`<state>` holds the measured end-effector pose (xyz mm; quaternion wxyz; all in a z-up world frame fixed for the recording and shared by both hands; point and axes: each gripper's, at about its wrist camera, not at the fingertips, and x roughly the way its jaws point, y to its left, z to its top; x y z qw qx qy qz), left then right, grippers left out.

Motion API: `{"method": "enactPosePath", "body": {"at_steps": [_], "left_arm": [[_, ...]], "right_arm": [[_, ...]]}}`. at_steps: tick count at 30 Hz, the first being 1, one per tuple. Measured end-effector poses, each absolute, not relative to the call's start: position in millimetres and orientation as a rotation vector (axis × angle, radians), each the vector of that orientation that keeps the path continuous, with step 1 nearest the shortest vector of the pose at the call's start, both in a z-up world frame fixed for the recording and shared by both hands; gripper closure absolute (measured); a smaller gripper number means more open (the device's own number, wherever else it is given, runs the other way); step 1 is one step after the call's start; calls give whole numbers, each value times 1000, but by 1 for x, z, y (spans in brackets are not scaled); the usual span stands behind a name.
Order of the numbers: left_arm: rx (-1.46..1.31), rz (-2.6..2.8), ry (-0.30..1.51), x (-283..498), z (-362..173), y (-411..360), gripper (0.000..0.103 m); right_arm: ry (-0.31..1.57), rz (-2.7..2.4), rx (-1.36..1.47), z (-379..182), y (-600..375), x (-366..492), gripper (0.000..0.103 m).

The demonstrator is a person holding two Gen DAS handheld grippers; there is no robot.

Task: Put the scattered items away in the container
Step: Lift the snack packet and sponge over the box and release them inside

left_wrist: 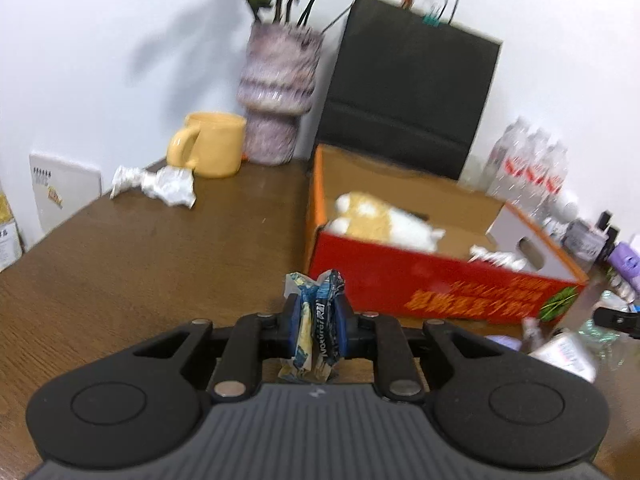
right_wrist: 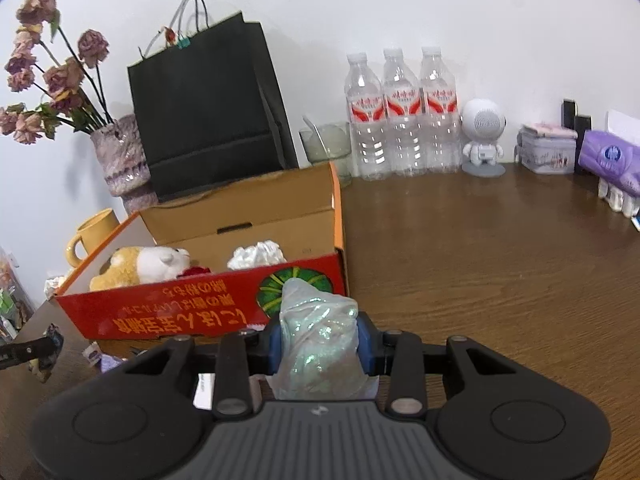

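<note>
On the dark wood-grain worktop (left_wrist: 140,264), at the far left, lies one crumpled silver foil wrapper (left_wrist: 156,186) — creased and shiny — just in front of one smooth yellow ceramic mug (left_wrist: 212,144). Beside the mug stands one mottled purple stepped vase (left_wrist: 278,96) holding dried pink flowers (right_wrist: 44,64). Next comes one matte black paper bag (left_wrist: 408,92) with clear loop handles, upright against the wall behind the open red-and-orange cardboard box (left_wrist: 440,288).

The left tongs (left_wrist: 318,324) are clenched on a crinkled blue-and-yellow snack wrapper (left_wrist: 316,320), pinched between blue pads just short of the box's near left corner. Inside the box lie one fluffy tan-and-white plush toy (right_wrist: 140,266), one wad of crumpled white paper (right_wrist: 258,254) and a small red item, too hidden to identify.

The right tongs (right_wrist: 320,346) are closed around a filmy, iridescent pale-green plastic bag (right_wrist: 318,344) — bunched into a soft lump — held in front of the box's printed red wall, near its right corner.

Further right stand three clear ribbed plastic water bottles (right_wrist: 402,116) with red labels in a touching row, then one white round-headed astronaut figurine (right_wrist: 482,136), one printed metal tin (right_wrist: 546,152) and one purple tissue pack (right_wrist: 612,160).
</note>
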<state>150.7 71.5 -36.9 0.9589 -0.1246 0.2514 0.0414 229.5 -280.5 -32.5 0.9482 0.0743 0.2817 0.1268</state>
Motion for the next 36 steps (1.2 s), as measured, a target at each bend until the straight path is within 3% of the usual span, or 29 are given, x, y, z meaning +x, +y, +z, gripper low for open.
{"method": "enactPosePath", "body": {"at_steps": [13, 25, 33, 35, 36], "left_arm": [[-210, -97, 332, 193, 39, 20, 84], [-232, -107, 441, 287, -1, 13, 84], [-215, -96, 496, 310, -15, 16, 84], [-215, -88, 504, 311, -15, 17, 77], [-218, -74, 503, 311, -16, 18, 60]], "right_arm": [[401, 370, 84, 40, -234, 238, 68], [451, 383, -7, 25, -186, 313, 68], [512, 373, -35, 7, -175, 344, 68], [525, 374, -45, 4, -174, 346, 64], [531, 373, -49, 2, -174, 347, 57]]}}
